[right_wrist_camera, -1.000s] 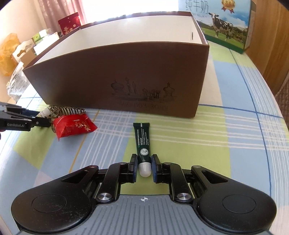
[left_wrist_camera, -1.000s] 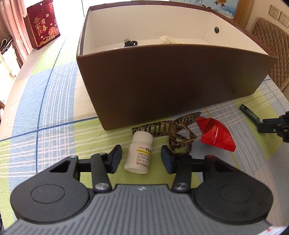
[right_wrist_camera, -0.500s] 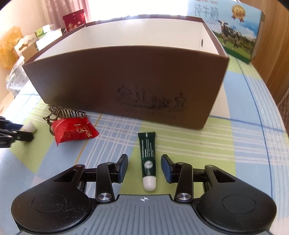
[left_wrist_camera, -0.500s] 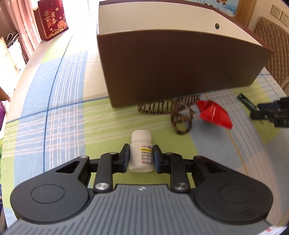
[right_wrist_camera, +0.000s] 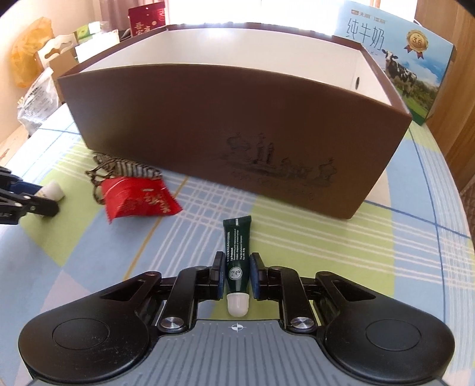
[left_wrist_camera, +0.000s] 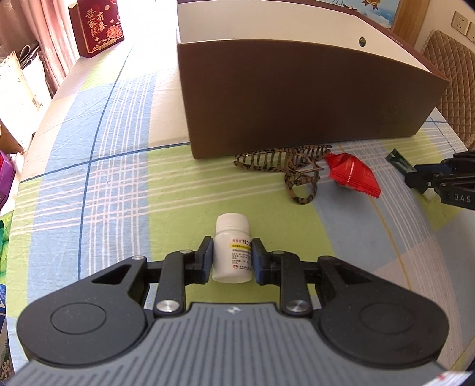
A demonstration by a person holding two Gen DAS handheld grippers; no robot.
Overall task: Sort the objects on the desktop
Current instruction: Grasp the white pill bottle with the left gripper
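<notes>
Checked cloth in blue, green and white (left_wrist_camera: pixel 89 166) covers the table, and a large brown cardboard box (left_wrist_camera: pixel 297 98) with a white inside stands open-topped towards its far side. At the bottom of the left wrist view the left gripper (left_wrist_camera: pixel 231 261) has both pads pressed against the sides of a small white pill bottle (left_wrist_camera: pixel 232 249), which lies on the cloth with its cap pointing towards the box. Past the bottle, just in front of the box wall, lies a tiger-striped hair claw clip (left_wrist_camera: pixel 288 163), and a red foil packet (left_wrist_camera: pixel 353 173) touches its right end. In the right wrist view the right gripper (right_wrist_camera: pixel 236 274) is clamped on a dark green lip balm tube (right_wrist_camera: pixel 236 255) after its jaws have just been closing; the tube lies flat between the pads, its white cap towards the camera and its crimped end towards the box. The tube is apart from the box's front wall, which carries a faint printed drawing. Behind the box on the right stands a blue milk carton case (right_wrist_camera: pixel 409 59) with a cow picture, and a red gift box (left_wrist_camera: pixel 98 26) stands at the far left near a curtain
</notes>
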